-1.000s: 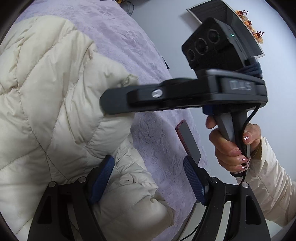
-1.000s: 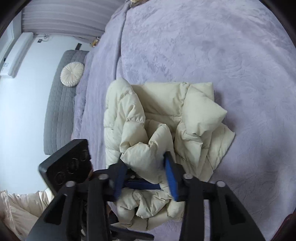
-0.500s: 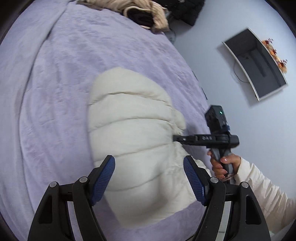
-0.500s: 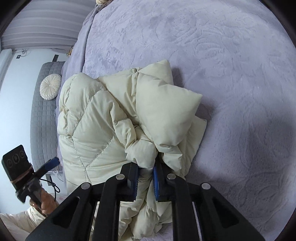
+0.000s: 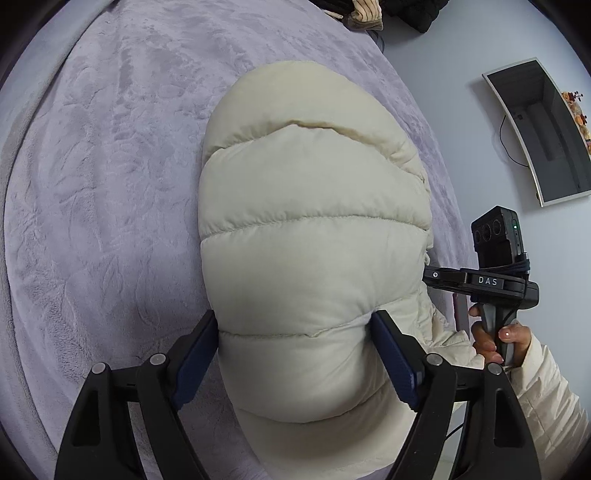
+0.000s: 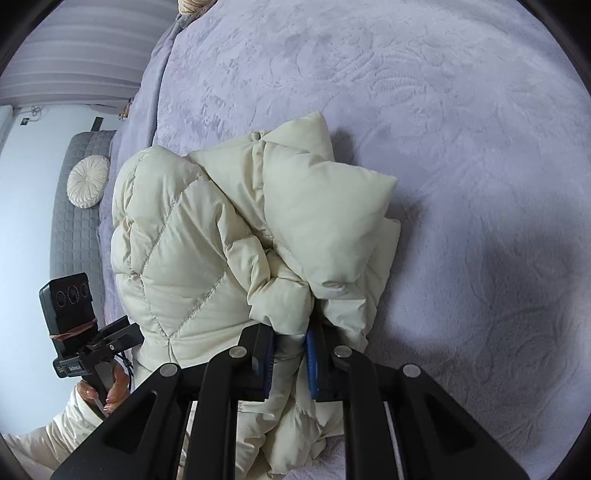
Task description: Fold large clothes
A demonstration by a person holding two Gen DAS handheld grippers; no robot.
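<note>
A cream quilted puffer jacket (image 5: 314, 236) lies bundled on the purple bedspread (image 5: 110, 184). My left gripper (image 5: 295, 358) is open wide, its blue-padded fingers either side of the jacket's near end, touching the padding. In the right wrist view the jacket (image 6: 192, 251) is folded over itself with a puffed flap on top. My right gripper (image 6: 290, 363) is shut on a fold of the jacket at its near edge. The right gripper also shows in the left wrist view (image 5: 436, 275), and the left gripper's body shows at the lower left of the right wrist view (image 6: 92, 347).
The purple bedspread (image 6: 443, 147) spreads wide around the jacket. A grey bench with a round cream cushion (image 6: 88, 181) stands beside the bed. A wall screen (image 5: 543, 129) hangs at the right. Other clothes (image 5: 369, 14) lie at the bed's far edge.
My left gripper pulled back from the jacket, then came in again around its near end. My right gripper closed on a fold of the jacket and holds it.
</note>
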